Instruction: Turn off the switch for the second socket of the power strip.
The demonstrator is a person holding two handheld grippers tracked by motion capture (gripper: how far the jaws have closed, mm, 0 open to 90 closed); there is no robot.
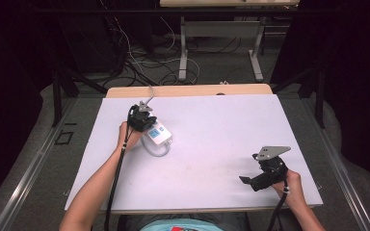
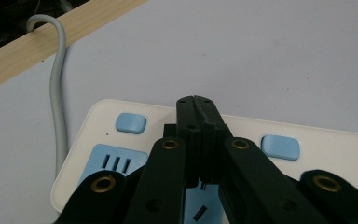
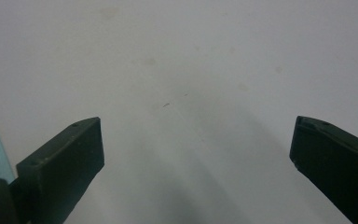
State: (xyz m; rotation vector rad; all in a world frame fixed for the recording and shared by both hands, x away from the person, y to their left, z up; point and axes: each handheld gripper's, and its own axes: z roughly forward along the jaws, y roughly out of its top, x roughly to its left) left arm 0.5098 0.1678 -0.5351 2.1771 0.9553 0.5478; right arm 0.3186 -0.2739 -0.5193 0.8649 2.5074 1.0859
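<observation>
A white power strip [image 1: 158,136] with light-blue buttons and socket faces lies on the left half of the white table top [image 1: 212,144]. Its grey cable [image 1: 149,94] runs off the far edge. My left gripper [image 1: 142,120] hangs right above the strip; in the left gripper view its jaws [image 2: 196,105] are pressed together with nothing between them, over the strip [image 2: 326,140] between two blue buttons [image 2: 131,123]. My right gripper [image 1: 250,180] rests low near the front right of the table, its jaws wide apart over bare surface [image 3: 193,135].
A wooden strip [image 1: 188,90] borders the table's far edge. Beyond it stand another table's legs [image 1: 183,48] and loose cables on the floor. The table's middle and right are bare white surface.
</observation>
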